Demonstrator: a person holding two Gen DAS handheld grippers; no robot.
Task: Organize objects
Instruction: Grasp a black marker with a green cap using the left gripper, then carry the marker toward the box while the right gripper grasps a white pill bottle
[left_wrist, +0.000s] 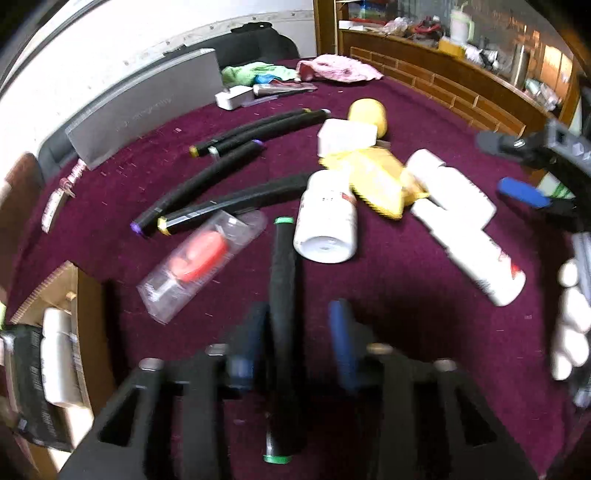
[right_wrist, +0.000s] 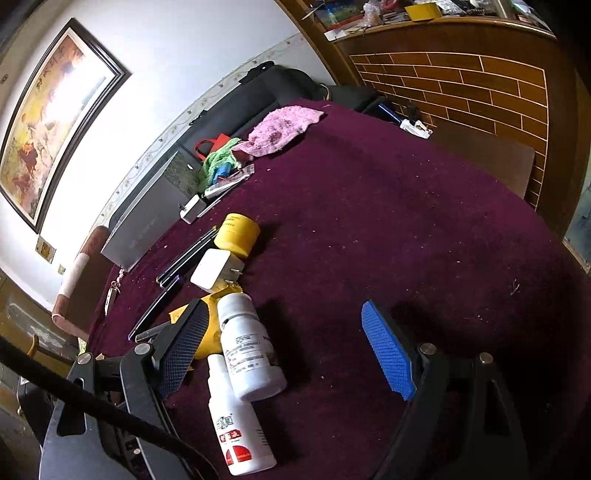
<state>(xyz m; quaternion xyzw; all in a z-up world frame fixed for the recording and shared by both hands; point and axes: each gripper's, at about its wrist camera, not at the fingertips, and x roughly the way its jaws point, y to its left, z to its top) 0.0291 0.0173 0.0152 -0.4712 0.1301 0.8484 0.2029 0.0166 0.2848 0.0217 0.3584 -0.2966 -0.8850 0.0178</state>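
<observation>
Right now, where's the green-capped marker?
In the left wrist view, the green-capped marker sits bottom centre, clamped in the left gripper, pointing toward a white bottle, with the clear blister pack to its left.

A table covered in dark maroon cloth (left_wrist: 406, 288), strewn with small things.

Black markers (left_wrist: 229, 162) lie in a loose fan at the left, beside a clear packet with something orange inside (left_wrist: 201, 264). Toward the middle sit a white bottle on its side (left_wrist: 327, 225), a yellow pouch (left_wrist: 376, 181), a white adapter (left_wrist: 345, 134) and a yellow jar (left_wrist: 369, 114); two more white bottles (left_wrist: 465, 218) lie right of them. At the far edge rest a pink towel (right_wrist: 284, 125), a green cloth (right_wrist: 218, 160) and a grey box (left_wrist: 144, 107). The right half is bare.
</observation>
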